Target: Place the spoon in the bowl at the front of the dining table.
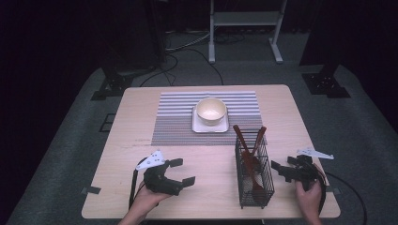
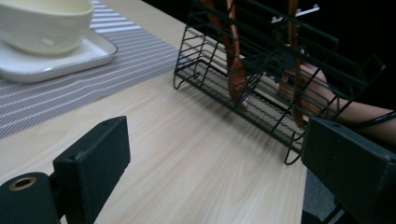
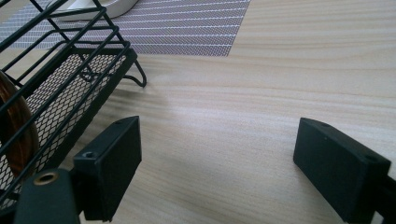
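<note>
Bowl (image 1: 211,110) sits on a white square plate (image 1: 197,126), plate on a striped mat (image 1: 173,122) at the far middle of my tabletop (image 1: 131,145). Grey carpet (image 1: 61,140) all round. White frame legs (image 1: 244,21) and black stand feet (image 1: 326,84) behind, cables (image 1: 187,51) on floor.

The high view looks forward and down from above the table's (image 1: 141,140) near edge, taking in the whole top. Each gripper view sits low and close over the wood, facing the far edge. All three share the wire basket (image 1: 254,171) (image 2: 261,70) (image 3: 56,88) and striped mat (image 1: 178,122) (image 2: 93,70) (image 3: 187,23).
</note>
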The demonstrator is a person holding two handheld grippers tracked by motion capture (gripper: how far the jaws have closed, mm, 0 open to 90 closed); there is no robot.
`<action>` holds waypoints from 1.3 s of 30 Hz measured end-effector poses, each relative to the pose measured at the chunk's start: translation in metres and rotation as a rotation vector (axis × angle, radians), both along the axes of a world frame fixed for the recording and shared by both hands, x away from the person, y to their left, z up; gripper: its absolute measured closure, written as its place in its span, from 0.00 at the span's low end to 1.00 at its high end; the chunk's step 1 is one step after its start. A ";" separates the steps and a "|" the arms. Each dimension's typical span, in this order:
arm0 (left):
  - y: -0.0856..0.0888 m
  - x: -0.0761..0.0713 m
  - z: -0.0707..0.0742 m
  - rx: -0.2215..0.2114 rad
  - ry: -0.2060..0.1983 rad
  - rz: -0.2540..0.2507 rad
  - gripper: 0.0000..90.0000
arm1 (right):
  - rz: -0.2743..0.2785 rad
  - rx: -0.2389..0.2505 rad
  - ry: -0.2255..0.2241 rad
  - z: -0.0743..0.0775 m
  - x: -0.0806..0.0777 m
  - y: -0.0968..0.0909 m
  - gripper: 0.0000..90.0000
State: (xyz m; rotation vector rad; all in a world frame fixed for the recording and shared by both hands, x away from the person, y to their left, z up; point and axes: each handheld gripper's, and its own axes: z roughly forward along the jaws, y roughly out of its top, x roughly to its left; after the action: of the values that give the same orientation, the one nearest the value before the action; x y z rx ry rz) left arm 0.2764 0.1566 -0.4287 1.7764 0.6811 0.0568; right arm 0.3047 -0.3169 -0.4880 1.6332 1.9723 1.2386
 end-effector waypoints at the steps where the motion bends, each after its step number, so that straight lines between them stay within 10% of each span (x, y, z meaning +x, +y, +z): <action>1: -0.003 0.000 0.002 -0.002 -0.004 -0.008 0.08 | 0.000 0.000 0.000 0.000 0.000 0.000 0.16; 39: -0.069 0.006 0.035 0.003 -0.037 -0.155 0.08 | 0.010 0.003 0.000 0.000 0.000 0.000 0.16</action>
State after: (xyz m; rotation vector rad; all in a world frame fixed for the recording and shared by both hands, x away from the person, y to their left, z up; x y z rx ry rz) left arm 0.2821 0.0881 -0.3938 1.8214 0.5152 -0.0149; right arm 0.3050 -0.3169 -0.4881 1.6270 1.9821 1.2462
